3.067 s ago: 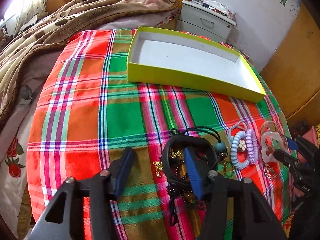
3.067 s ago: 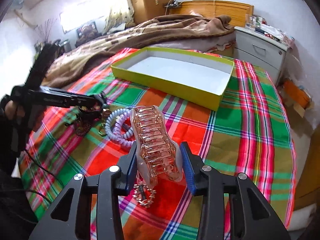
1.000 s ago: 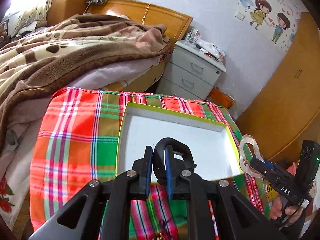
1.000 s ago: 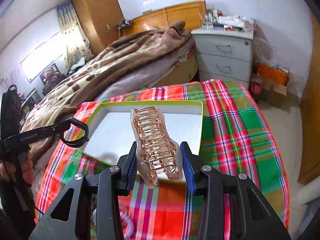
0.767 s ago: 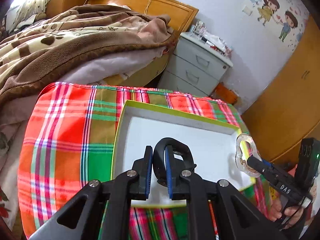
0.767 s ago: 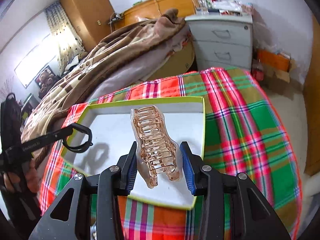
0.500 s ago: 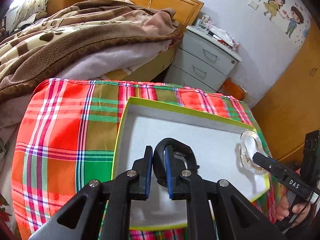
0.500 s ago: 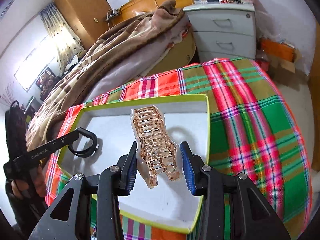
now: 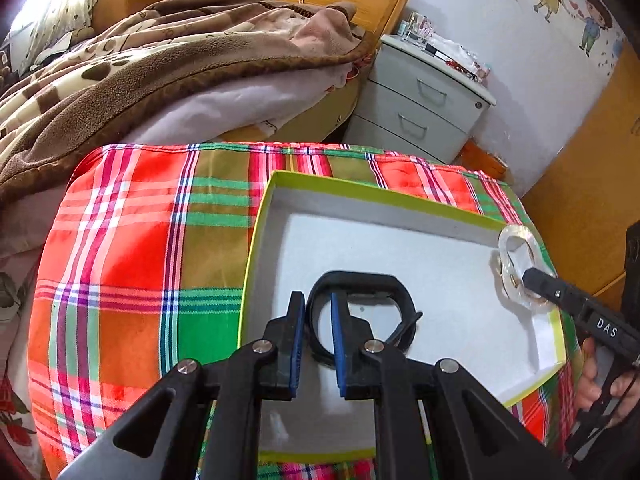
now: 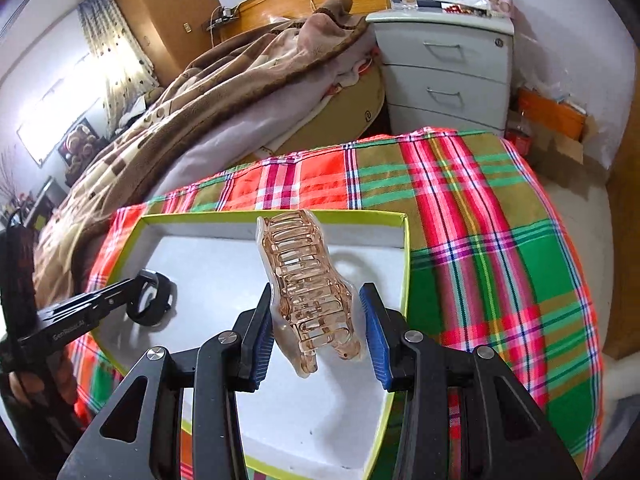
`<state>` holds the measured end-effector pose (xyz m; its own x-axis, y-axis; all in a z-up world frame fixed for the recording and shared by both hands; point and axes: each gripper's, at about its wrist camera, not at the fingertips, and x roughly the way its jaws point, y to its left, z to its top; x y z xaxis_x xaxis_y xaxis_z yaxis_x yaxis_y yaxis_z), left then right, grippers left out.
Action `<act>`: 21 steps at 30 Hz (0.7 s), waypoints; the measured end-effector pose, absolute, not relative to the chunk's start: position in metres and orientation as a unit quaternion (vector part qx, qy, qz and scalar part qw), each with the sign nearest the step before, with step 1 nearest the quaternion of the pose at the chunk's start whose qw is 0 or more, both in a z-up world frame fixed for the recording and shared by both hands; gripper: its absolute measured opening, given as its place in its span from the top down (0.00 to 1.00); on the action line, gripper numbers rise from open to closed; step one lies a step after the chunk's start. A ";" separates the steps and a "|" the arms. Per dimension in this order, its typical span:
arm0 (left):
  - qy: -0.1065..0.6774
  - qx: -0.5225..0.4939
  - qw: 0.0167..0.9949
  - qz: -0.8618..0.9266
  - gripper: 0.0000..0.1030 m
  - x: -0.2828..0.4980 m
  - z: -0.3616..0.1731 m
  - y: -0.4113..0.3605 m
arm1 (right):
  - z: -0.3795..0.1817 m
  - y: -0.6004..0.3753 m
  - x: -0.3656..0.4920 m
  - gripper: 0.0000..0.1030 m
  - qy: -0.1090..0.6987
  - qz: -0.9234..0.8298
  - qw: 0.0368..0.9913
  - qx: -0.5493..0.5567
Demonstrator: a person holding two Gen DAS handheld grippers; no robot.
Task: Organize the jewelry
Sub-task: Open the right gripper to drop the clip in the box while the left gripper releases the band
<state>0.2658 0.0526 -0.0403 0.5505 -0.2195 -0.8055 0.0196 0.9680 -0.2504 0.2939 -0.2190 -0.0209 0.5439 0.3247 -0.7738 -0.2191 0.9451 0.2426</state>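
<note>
Left tool [image 9: 316, 344] pinches a black bangle [image 9: 360, 284] by its rim, low over the white floor of the green-edged box [image 9: 376, 196]. Right tool [image 10: 318, 332] clamps a clear pink hair claw [image 10: 308, 280] across its sides, centre frame, above the same box. Both look light and rigid — the claw's teeth likely brittle, so grip the body.

Daylight from a curtained window [image 10: 60, 112], blown out white, lights the room evenly; soft shadows fall on the white box floor [image 10: 224, 276]; fisheye bending and dark vignetting at corners; slight motion blur at left edge, right-wrist view.
</note>
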 end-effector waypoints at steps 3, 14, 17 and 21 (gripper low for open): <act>0.470 -0.102 0.874 -0.067 0.86 0.259 -0.041 0.052 | -0.020 -0.213 0.290 0.59 0.444 0.147 0.884 0.028; 0.480 -0.082 0.871 -0.070 0.84 0.226 -0.040 0.045 | -0.015 -0.200 0.274 0.58 0.399 0.106 0.908 -0.069; 0.482 -0.077 0.870 -0.073 0.83 0.216 -0.040 0.042 | -0.015 -0.192 0.271 0.58 0.391 0.102 0.910 -0.097; 0.492 -0.076 0.864 -0.072 0.82 0.210 -0.040 0.041 | -0.014 -0.187 0.267 0.54 0.387 0.108 0.910 -0.102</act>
